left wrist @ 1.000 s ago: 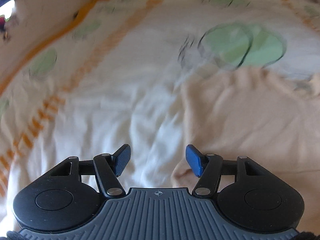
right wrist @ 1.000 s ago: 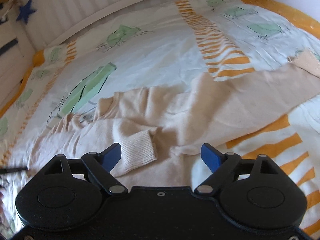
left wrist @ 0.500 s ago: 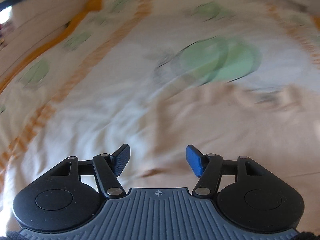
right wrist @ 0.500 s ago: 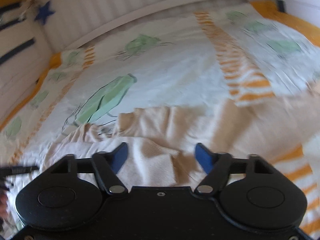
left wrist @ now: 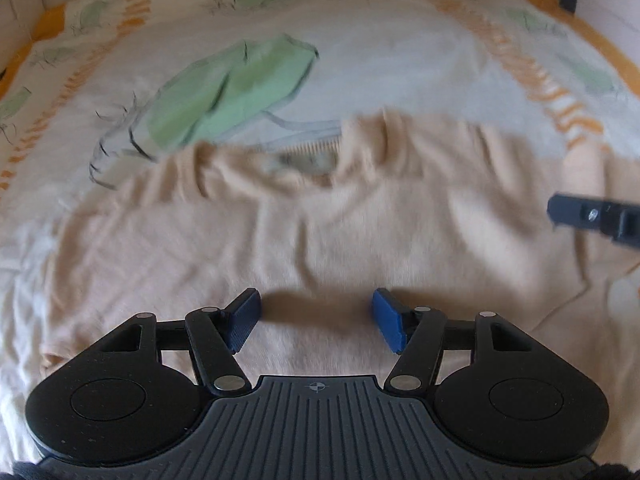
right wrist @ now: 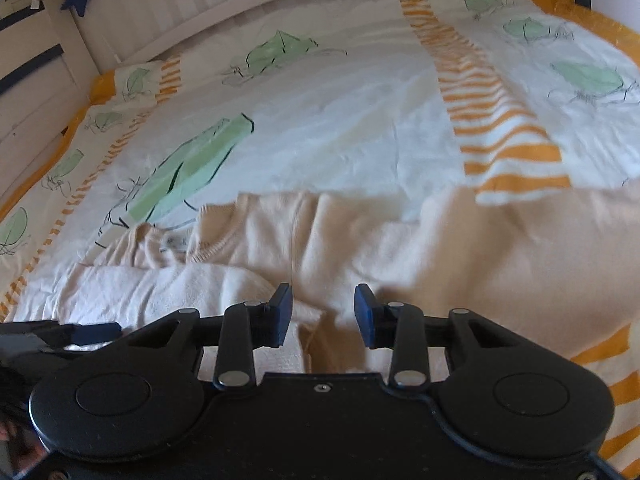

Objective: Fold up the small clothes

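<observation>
Item: cream knit sweater (left wrist: 360, 232), spread on a leaf-print bedspread (right wrist: 340, 128), neckline (left wrist: 308, 156) ahead of the left gripper (left wrist: 316, 320).

Progress: early; one sleeve (right wrist: 180, 284) lies folded across the body, the rest unfolded.

Left gripper: jaws well apart, holding nothing.

Right gripper (right wrist: 322, 316): jaws have just been closing, sweater fabric lying between them (pads seemingly not yet pressing).

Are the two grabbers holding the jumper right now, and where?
Nothing is held yet. The left gripper hangs open over the beige jumper. The right gripper has been closing over its folded sleeve, but the pads don't pinch it.
</observation>
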`<state>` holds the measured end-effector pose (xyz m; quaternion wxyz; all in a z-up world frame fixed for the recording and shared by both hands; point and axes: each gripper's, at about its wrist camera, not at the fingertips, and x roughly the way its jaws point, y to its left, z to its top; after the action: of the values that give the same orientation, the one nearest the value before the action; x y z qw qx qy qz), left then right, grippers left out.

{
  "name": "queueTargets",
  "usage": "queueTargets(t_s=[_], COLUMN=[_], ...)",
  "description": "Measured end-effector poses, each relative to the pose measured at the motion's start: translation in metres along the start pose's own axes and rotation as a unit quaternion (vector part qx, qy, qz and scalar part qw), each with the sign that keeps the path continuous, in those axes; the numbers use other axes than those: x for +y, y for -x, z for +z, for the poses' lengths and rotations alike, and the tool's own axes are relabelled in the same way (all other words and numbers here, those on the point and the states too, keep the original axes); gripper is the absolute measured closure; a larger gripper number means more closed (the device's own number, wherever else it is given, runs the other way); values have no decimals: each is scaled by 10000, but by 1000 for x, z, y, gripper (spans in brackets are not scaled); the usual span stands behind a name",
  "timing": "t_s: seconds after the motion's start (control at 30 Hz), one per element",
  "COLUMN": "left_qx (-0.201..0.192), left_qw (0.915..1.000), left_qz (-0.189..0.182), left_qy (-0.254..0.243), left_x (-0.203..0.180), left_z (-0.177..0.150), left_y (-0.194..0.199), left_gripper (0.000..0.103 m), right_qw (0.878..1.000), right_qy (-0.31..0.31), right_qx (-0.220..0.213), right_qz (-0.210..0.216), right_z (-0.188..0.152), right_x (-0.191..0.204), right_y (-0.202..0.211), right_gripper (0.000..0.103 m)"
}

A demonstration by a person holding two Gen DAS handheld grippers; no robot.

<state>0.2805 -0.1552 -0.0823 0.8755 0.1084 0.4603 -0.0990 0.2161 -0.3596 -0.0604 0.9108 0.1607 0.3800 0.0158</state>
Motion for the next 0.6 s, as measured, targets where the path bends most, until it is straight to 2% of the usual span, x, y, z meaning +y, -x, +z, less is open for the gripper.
queueTargets(t_s=[0.13, 0.3, 0.37, 0.53, 0.6], left_qx=[-275, -298, -297, -326, -322], left_qw=[9994, 9993, 9993, 9991, 9991], left_qz=[58, 50, 73, 88, 95], left_qy=[-217, -213, -234, -257, -256], left_x=[-4, -3, -4, -5, -5], left_z=[-13, -14, -12, -10, -10], left_y=[3, 2, 3, 1, 1], left_gripper=[40, 39, 39, 39, 39], right_qw=[9997, 9995, 9996, 9996, 9996], right_qy=[241, 242, 172, 117, 61], right_qx=[79, 173, 157, -267, -223], right_qz=[29, 124, 137, 9, -141], right_z=[-5, -7, -7, 1, 3], right_x=[7, 7, 6, 3, -2], right_y=[-5, -10, -9, -2, -6], right_gripper=[58, 61, 93, 94, 94])
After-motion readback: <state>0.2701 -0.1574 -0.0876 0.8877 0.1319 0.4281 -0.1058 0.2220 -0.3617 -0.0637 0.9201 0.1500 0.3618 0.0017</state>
